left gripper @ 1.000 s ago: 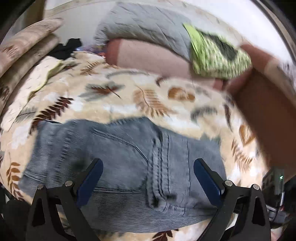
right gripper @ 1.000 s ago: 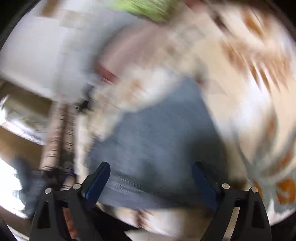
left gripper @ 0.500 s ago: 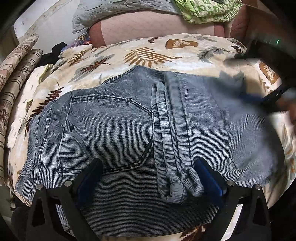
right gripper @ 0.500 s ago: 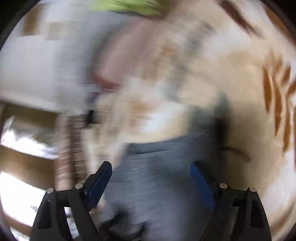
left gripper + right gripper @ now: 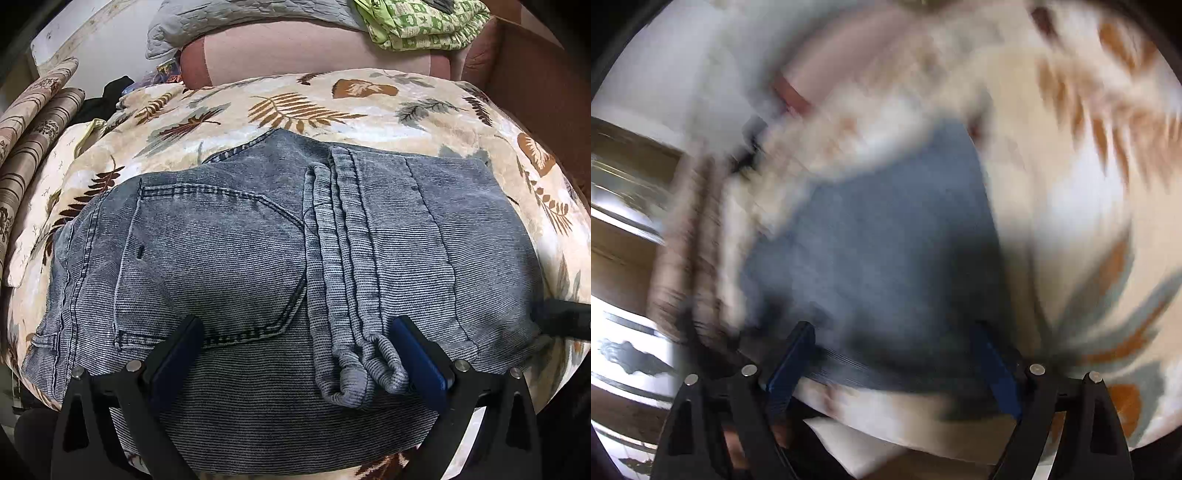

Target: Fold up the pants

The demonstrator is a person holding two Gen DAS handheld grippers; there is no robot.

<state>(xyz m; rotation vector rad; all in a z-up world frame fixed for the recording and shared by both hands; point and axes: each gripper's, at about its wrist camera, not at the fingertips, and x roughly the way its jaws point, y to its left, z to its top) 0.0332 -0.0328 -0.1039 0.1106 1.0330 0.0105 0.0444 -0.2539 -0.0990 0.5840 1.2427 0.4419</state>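
Folded grey-blue jeans [image 5: 236,258] lie on a leaf-print blanket [image 5: 306,107], back pocket up, with a bunched seam fold [image 5: 351,384] at the near edge. My left gripper [image 5: 295,365] is open and empty, its blue-padded fingers low over the near edge of the jeans. My right gripper [image 5: 890,369] is open and empty over the jeans' right edge [image 5: 879,236]; that view is heavily motion-blurred. Part of the right gripper [image 5: 565,319] shows at the right edge of the left wrist view.
A pink bolster [image 5: 314,51], a grey quilt [image 5: 236,18] and a green patterned cloth [image 5: 417,22] lie behind the blanket. Striped cushions [image 5: 33,122] stand at the left. A brown sofa arm [image 5: 535,74] is at the right.
The left gripper has come lower and closer over the jeans and then held. The right gripper has swung from above the jeans to their right edge, still moving fast.
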